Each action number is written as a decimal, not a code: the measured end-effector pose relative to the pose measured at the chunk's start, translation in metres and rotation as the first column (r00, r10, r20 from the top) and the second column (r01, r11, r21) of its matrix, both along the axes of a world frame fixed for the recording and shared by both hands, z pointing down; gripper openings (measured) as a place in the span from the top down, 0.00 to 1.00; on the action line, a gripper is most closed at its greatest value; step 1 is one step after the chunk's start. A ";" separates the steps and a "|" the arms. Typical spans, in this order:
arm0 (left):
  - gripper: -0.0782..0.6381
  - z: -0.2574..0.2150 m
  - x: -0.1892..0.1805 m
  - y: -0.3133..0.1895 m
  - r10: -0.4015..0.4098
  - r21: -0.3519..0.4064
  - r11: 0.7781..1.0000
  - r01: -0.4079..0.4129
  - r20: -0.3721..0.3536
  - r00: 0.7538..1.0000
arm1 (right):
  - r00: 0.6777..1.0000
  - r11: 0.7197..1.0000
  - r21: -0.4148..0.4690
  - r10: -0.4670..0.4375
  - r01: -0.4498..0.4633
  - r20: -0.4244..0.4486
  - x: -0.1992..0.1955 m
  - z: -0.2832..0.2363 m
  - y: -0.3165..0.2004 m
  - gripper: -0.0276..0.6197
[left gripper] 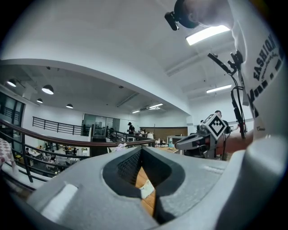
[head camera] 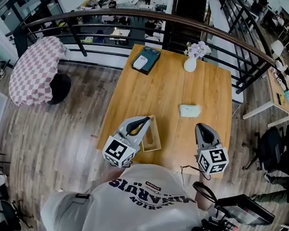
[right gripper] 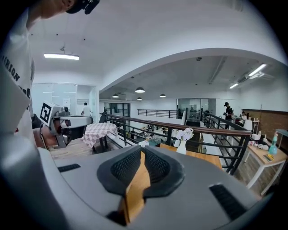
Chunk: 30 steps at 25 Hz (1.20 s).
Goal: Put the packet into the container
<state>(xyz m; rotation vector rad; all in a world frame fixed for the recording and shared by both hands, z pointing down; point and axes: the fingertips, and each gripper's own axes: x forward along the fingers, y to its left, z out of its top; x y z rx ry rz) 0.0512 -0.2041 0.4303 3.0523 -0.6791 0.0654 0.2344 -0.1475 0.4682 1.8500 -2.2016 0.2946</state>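
Plainly, a wooden desk (head camera: 136, 96) is standing against a curved black railing (head camera: 92, 20), with a round table in a checked cloth (head camera: 35, 70) sitting off its left side. Both tongs are hovering over the desk's near edge. The left tongs (head camera: 146, 120) are pinched together on nothing and partly covering the open wooden container (head camera: 155, 138). The right tongs (head camera: 200, 126) are likewise pressed together and empty. A dark tray (head camera: 152, 53) carrying a white device (head camera: 140, 62) and a white vase of flowers (head camera: 190, 63) are sitting along the far edge. The white packet (head camera: 189, 110) is lying flat on the desk, outside the container and to its right, between the vase and the right tongs. The person's shirt (left gripper: 265, 58) is showing the letters "FASHIO".
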 end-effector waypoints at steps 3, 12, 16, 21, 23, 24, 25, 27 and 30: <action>0.89 0.000 -0.004 -0.002 -0.008 0.003 1.000 0.008 -0.002 1.000 | 0.997 0.999 -0.039 -0.003 0.000 -0.078 0.006 0.003 -0.013 0.73; 0.89 0.004 -0.006 -0.007 -0.030 0.004 1.000 0.030 -0.006 1.000 | 0.972 0.998 -0.024 0.046 -0.053 -0.232 0.023 0.000 -0.039 0.30; 0.89 0.004 -0.008 -0.011 -0.041 0.005 0.999 0.041 -0.003 0.999 | 0.959 0.996 -0.085 -0.042 0.018 -0.279 0.023 0.014 -0.047 0.30; 0.89 0.007 -0.013 -0.011 -0.056 -0.004 0.998 0.056 0.003 0.998 | 0.874 0.960 -0.215 -0.255 0.178 -0.414 0.020 0.040 -0.059 0.30; 0.89 0.008 -0.014 -0.011 -0.059 -0.003 0.998 0.059 0.004 0.998 | 0.788 0.926 -0.299 -0.358 0.231 -0.501 0.025 0.057 -0.069 0.30; 0.89 0.008 -0.014 -0.012 -0.060 -0.003 0.998 0.060 0.005 0.998 | 0.733 0.907 -0.338 -0.406 0.251 -0.545 0.029 0.064 -0.075 0.30; 0.89 0.008 -0.015 -0.012 -0.063 -0.004 0.998 0.063 0.007 0.998 | 0.679 0.888 -0.370 -0.450 0.273 -0.581 0.032 0.069 -0.081 0.30; 0.89 0.009 -0.016 -0.013 -0.072 -0.009 0.997 0.072 0.014 0.997 | 0.582 0.847 -0.424 -0.529 0.320 -0.617 0.034 0.075 -0.093 0.30; 0.89 0.012 -0.021 -0.013 -0.090 -0.015 0.996 0.091 0.022 0.996 | 0.436 0.762 -0.544 -0.648 0.352 -0.625 0.041 0.082 -0.112 0.30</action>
